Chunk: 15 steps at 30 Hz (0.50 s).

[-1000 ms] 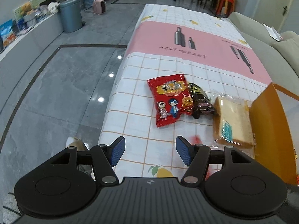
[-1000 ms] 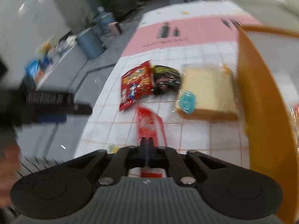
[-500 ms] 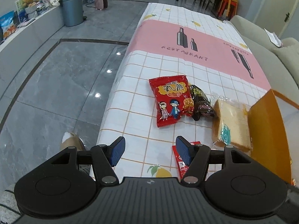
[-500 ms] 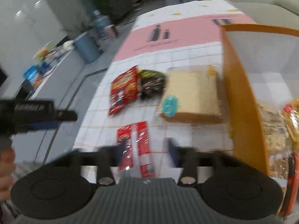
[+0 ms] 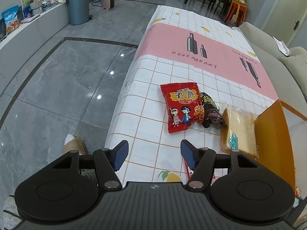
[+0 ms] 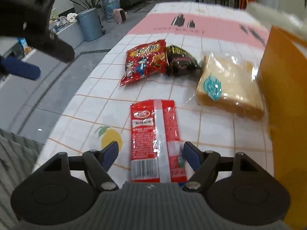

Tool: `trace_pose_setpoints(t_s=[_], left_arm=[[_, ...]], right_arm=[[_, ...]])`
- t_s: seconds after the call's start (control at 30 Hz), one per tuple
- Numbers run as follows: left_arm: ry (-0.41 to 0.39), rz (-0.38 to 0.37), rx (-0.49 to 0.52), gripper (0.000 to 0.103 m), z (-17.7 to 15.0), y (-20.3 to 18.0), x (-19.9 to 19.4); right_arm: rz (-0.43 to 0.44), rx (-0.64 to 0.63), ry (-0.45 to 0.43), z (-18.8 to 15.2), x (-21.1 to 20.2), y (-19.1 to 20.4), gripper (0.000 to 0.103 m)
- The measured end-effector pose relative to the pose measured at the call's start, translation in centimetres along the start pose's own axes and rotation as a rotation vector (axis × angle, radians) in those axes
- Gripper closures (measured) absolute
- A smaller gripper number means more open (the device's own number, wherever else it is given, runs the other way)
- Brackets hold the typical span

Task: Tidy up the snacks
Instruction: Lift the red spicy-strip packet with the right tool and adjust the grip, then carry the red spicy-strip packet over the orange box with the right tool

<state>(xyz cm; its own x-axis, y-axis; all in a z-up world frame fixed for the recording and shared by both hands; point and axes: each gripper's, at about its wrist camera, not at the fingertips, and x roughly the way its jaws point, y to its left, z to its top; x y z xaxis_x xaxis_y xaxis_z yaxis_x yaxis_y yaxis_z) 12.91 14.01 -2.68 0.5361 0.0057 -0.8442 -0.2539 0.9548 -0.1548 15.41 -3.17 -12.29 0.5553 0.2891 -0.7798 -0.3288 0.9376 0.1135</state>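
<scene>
A red snack bag [image 5: 181, 106] [image 6: 146, 61], a black snack bag [image 5: 211, 113] [image 6: 180, 60] and a wrapped bread slice [image 5: 239, 132] [image 6: 228, 88] lie in a row on the table. A long red packet [image 6: 155, 140] lies flat near the front edge; its end shows in the left wrist view [image 5: 189, 169]. My right gripper [image 6: 150, 154] is open, its jaws either side of the long packet's near end. My left gripper [image 5: 153, 153] is open and empty above the table's front left edge. An orange box [image 5: 272, 140] [image 6: 284, 95] stands at the right.
The tablecloth [image 5: 191, 61] is white checked with a pink band. The table's left edge drops to a grey tiled floor [image 5: 57, 80]. A grey sofa [image 5: 278, 57] runs along the right. A bin [image 5: 78, 7] and a low shelf stand far left.
My right gripper has opened and let go of the long red packet, which now lies on the table. The left gripper has drawn back a little; it stays open.
</scene>
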Motion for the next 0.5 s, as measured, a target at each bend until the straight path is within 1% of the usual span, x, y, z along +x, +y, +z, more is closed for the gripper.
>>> trace_pose_setpoints(t_s=[0.03,0.07,0.1,0.13,0.17,0.2,0.23,0.4,0.5], left_arm=[[-0.002,-0.002,-0.003,0.03,0.0,0.1,-0.1],[-0.003,-0.001,-0.005,0.03,0.0,0.2,-0.1],[-0.004,0.001,-0.006,0.03,0.0,0.2,-0.2],[-0.007,0.002,-0.007,0.03,0.0,0.2,-0.2],[-0.007,0.002,-0.007,0.03,0.0,0.2,-0.2],[-0.008,0.002,-0.007,0.03,0.0,0.2,-0.3],[-0.009,0.001,-0.006,0.03,0.0,0.1,-0.3],[-0.018,-0.02,0.0,0.03,-0.2,-0.8,-0.5],[-0.015,-0.05,0.041,0.03,-0.3,-2.3,-0.4]], right_arm=[[-0.031,-0.026,-0.017,-0.2,0.1,0.3,0.048],[-0.06,-0.059,-0.027,-0.2,0.3,0.5,0.05],[-0.068,-0.086,-0.031,-0.3,0.1,0.6,0.053],[-0.058,-0.08,-0.029,-0.2,0.0,0.3,0.06],[-0.055,-0.07,-0.028,-0.1,-0.1,0.1,0.064],[-0.058,-0.06,-0.023,0.0,-0.1,-0.2,0.073],[-0.064,-0.05,-0.022,0.1,-0.3,-0.5,0.077],[-0.055,-0.027,-0.022,-0.2,-1.8,-1.8,0.078],[-0.049,-0.016,-0.032,-0.5,-3.1,-2.1,0.078]])
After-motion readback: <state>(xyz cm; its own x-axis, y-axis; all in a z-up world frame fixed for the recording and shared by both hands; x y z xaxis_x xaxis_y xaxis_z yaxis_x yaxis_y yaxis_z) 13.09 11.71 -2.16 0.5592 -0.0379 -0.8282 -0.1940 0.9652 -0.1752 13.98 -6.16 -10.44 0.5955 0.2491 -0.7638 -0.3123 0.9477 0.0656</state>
